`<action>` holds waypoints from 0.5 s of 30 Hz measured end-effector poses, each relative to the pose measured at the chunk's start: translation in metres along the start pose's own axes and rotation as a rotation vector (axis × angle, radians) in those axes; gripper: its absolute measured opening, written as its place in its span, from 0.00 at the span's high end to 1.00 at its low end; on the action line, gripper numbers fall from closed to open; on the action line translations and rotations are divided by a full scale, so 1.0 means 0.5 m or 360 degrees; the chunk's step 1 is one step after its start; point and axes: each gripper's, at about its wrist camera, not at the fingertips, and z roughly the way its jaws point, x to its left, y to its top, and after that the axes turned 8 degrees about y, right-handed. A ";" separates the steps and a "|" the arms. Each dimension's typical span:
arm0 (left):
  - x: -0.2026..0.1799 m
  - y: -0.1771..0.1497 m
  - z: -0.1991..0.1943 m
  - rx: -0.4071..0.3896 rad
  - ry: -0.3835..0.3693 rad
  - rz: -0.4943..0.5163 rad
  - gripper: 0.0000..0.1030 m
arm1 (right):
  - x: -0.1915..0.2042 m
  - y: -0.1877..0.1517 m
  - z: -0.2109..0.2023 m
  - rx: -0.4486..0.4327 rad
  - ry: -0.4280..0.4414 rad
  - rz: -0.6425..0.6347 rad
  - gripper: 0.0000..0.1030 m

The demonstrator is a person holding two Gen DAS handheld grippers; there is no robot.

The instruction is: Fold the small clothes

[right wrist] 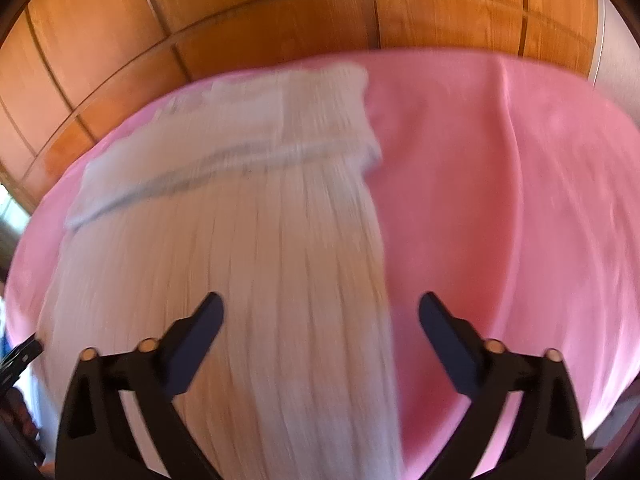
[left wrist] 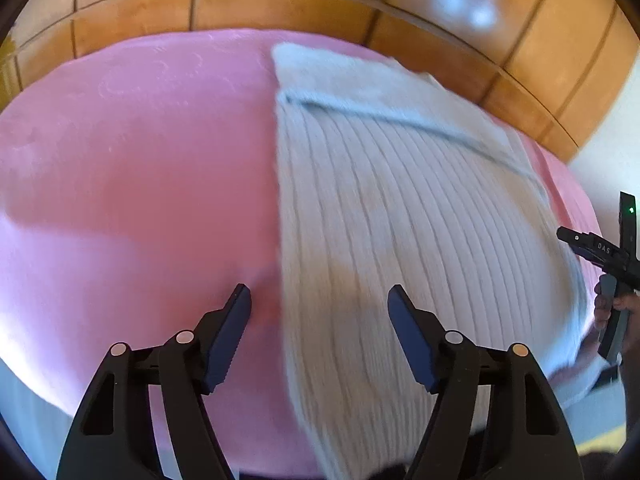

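Now both the left gripper and right gripper hover released above the ribbed grey garment, lying on the pink cover.

A pale grey-white ribbed knit garment is showing fine lengthwise ribs down its body and a smoother, bluish-grey folded band across its far end, and under warm light its near part is looking creamy beige. It is lying on a plain pink, soft-looking cover that is shading to deeper rose in the shadows, while behind it glossy orange-brown wooden panelling is showing dark joint lines and pale glare spots. The black-framed left gripper and the black-framed right gripper are both showing dark navy pads and small copper-coloured pins.
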 end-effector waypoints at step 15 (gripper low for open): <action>-0.015 -0.023 -0.027 0.0157 -0.0457 0.0029 0.94 | 0.066 -0.113 -0.099 0.0226 0.0418 -0.0143 0.88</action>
